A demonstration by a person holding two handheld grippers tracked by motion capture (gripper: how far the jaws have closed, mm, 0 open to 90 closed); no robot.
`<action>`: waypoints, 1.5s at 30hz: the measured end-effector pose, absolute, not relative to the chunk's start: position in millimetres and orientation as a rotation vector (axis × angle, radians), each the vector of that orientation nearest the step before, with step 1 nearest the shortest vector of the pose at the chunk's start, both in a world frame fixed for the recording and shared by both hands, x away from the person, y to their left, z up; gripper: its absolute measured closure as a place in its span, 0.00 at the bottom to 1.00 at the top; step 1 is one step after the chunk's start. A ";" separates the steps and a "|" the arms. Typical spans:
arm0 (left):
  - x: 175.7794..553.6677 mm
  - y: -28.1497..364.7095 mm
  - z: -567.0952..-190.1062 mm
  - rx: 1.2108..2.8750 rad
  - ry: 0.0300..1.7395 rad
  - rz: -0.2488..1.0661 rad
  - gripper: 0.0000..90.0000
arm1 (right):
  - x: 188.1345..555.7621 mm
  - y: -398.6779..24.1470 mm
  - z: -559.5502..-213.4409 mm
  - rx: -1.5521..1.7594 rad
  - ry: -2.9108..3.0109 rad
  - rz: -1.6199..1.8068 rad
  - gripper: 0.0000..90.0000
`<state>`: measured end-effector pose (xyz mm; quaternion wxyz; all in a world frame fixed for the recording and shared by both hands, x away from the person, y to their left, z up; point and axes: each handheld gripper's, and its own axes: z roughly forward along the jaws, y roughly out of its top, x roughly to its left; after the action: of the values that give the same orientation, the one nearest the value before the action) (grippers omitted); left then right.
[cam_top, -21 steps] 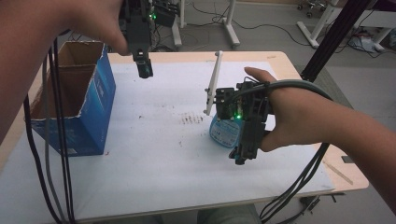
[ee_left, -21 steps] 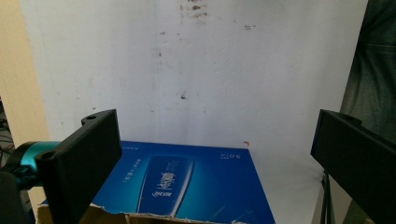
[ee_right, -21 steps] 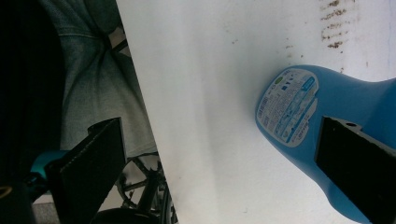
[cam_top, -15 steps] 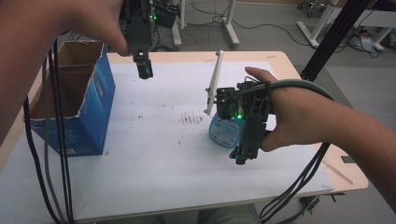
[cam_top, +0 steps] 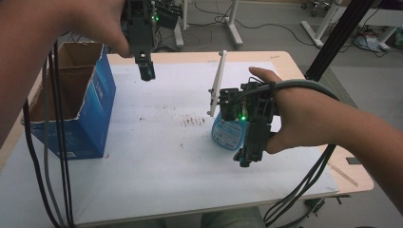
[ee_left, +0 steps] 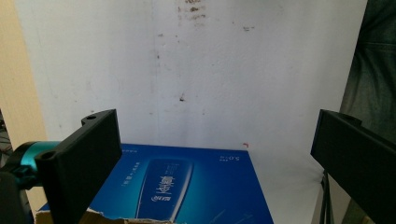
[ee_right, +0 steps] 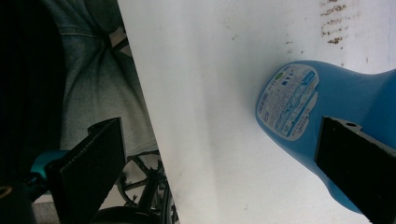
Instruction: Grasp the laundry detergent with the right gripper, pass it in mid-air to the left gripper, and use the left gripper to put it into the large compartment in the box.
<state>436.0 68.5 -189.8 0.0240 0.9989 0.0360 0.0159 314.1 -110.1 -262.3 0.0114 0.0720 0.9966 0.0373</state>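
Observation:
A light blue bottle (cam_top: 226,133) with a printed label rests on the white sheet (cam_top: 157,156). My right gripper (cam_top: 244,159) hangs just over its near side. In the right gripper view the bottle (ee_right: 299,107) lies at the right, partly behind one jaw, and the right gripper (ee_right: 219,126) is open, holding nothing. My left gripper (cam_top: 146,71) is held high over the back of the table, near a blue cardboard box (cam_top: 90,114). From the left gripper view, the left gripper (ee_left: 217,121) is open above the box's printed side (ee_left: 187,186).
A slender white stick (cam_top: 217,83) stands up beside the right gripper's body. The box's torn top (cam_top: 71,76) is open. Brown smudges (cam_top: 192,121) mark the sheet. Black cables (cam_top: 52,156) hang at the left. The person's legs (ee_right: 93,79) are at the table's near edge.

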 end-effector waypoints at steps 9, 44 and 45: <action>433.2 67.3 -189.1 3.093 0.110 0.052 0.02 | 308.9 -111.1 -260.3 0.245 3.106 0.115 0.02; 427.1 62.4 -188.2 3.107 0.130 0.058 0.02 | 294.1 -206.8 -263.5 0.549 2.946 0.494 0.02; 427.2 61.7 -188.6 3.111 0.135 0.056 0.02 | 295.5 -210.3 -264.7 0.565 2.936 0.523 0.02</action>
<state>427.2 61.7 -188.6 0.0134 0.9988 0.0434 0.0179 295.5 -210.3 -264.7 0.0530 0.1859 0.9659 0.1722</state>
